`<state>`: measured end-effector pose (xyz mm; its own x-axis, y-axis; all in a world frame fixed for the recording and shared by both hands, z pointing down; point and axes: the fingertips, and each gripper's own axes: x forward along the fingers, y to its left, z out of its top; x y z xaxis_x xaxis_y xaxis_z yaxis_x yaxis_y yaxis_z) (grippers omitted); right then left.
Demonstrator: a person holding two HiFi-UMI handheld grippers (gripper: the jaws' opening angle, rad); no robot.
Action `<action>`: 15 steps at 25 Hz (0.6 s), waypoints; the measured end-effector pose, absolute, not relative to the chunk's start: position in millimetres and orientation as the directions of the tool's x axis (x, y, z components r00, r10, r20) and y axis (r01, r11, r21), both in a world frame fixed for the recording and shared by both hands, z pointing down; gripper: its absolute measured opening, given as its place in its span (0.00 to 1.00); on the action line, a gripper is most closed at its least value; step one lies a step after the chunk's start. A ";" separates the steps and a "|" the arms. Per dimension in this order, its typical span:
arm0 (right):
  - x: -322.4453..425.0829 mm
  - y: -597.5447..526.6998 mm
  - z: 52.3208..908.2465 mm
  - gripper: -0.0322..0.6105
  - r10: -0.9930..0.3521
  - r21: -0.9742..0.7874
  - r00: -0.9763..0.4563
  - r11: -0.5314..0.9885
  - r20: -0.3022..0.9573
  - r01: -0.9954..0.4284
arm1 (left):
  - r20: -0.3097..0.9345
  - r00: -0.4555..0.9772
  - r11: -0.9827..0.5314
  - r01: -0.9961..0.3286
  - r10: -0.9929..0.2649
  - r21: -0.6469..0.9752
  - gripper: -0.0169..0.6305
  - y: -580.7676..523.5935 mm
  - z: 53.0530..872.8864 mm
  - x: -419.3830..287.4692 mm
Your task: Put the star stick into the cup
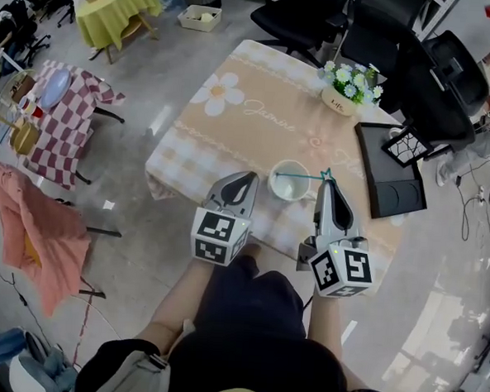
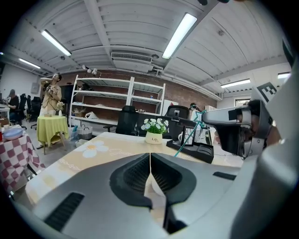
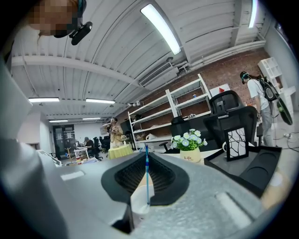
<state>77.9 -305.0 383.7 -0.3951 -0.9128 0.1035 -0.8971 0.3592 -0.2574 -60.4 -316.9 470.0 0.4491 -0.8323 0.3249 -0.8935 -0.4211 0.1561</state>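
The word "Life" is printed on the white flower pot (image 3: 189, 158) that stands at the far side of the tabletop (image 1: 180, 170); the smaller print beneath it cannot be read. On the beige tablecloth (image 1: 265, 138), beside a printed daisy (image 1: 218, 92), a line of script is seen that appears to read "Jasmine". Black-and-white square markers are carried on the cube of each gripper.

The right claw (image 3: 146, 161) is closed almost fully, and the star stick (image 1: 304, 176) is pinched between its pads just below the star. The thin teal stick is held slanting down and leftwards from the claw, and its lower end is seen inside the mouth of the white cup (image 1: 291, 183), which stands upright on the tabletop just in front of both claws. The left claw (image 2: 150, 156) is shut with its pads together and nothing is held in it; it is poised near the cup, on the cup's left in the head view. A black tray (image 1: 392, 192) bearing a framed picture (image 1: 407, 147) is set at the right of the tabletop, near the flower pot
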 end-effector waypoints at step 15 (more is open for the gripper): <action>83.4 -292.0 393.1 0.08 -0.908 -0.271 -0.409 0.373 0.091 -0.887 | 0.337 0.462 -0.429 -0.887 -0.820 0.172 0.05 -319.8 482.3 -52.0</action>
<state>83.4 -292.0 393.1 -0.4092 -0.9079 0.0909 -0.8873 0.3728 -0.2714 -52.0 -319.8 482.3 0.4624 -0.8202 0.3367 -0.8866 -0.4292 0.1723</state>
